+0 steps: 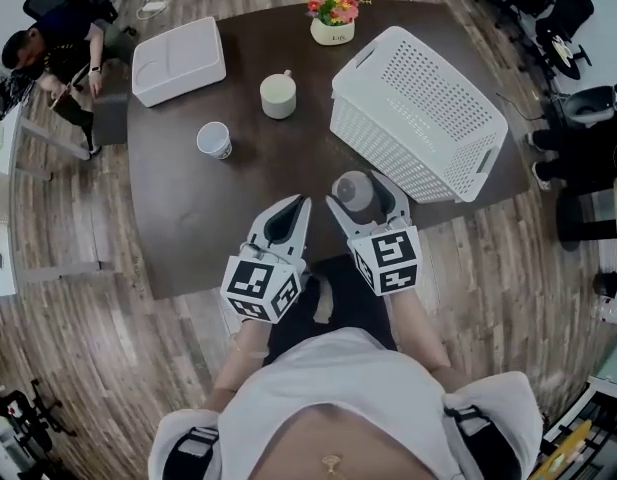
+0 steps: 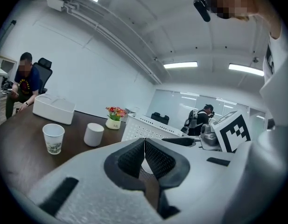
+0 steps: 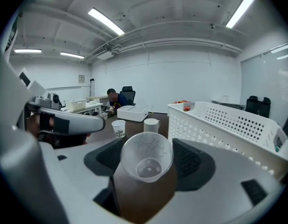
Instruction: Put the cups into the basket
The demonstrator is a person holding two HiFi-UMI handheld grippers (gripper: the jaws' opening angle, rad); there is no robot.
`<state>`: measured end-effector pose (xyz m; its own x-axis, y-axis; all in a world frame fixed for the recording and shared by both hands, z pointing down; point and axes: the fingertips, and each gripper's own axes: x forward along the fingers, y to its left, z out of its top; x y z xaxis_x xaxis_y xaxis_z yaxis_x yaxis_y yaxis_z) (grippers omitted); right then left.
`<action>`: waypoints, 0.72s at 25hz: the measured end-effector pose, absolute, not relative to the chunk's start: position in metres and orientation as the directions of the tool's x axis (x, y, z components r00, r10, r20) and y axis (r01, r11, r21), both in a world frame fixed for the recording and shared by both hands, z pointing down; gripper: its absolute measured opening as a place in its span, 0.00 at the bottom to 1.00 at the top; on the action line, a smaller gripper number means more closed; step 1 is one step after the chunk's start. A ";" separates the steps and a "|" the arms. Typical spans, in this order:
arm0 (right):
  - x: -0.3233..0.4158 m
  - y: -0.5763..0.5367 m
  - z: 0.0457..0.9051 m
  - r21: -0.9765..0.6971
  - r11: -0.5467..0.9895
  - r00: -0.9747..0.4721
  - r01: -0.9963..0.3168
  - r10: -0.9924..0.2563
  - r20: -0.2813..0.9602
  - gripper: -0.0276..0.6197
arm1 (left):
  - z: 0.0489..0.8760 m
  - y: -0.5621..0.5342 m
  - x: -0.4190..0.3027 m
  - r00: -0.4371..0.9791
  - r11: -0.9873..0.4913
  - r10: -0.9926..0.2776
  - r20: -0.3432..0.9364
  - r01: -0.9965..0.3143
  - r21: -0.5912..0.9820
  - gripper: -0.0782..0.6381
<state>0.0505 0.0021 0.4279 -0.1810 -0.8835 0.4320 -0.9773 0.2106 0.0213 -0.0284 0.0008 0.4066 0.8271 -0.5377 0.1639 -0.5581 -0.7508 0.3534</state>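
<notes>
Right hand-held gripper point(image 1: 358, 192) grips a clear cup point(image 3: 146, 161), mouth toward its camera; basket point(image 1: 418, 108) lies just ahead to its right, nearer this hand; left hand-held gripper point(image 1: 296, 208) closed, empty.

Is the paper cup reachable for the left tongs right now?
Likely yes: the left tongs are shut and empty, and only bare table lies between them and the paper cup.
</notes>
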 end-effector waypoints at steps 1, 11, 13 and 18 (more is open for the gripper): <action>0.061 0.006 0.428 0.020 0.187 -0.160 -0.982 -0.886 0.434 0.56 | 0.406 0.003 -0.020 0.838 -0.763 -0.521 0.164 -0.543 0.351 0.12; 0.120 0.049 0.423 0.018 0.000 0.008 -1.000 -0.897 0.443 0.56 | 0.402 0.028 0.042 0.921 -0.850 -0.350 0.171 -0.389 0.354 0.12; 0.126 0.054 0.418 0.029 -0.014 0.025 -0.999 -0.900 0.435 0.56 | 0.400 0.032 0.054 0.930 -0.862 -0.325 0.173 -0.367 0.350 0.12; 0.134 0.055 0.375 0.046 0.027 -0.008 -0.999 -0.927 0.375 0.56 | 0.381 0.031 0.074 0.942 -0.883 -0.297 0.157 -0.334 0.331 0.12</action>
<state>0.1342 0.0548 0.3750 -0.0080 -0.9270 0.3750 -0.9986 0.0273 0.0461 0.0743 0.0310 0.3813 0.9417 -0.2974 0.1571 -0.3339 -0.8826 0.3310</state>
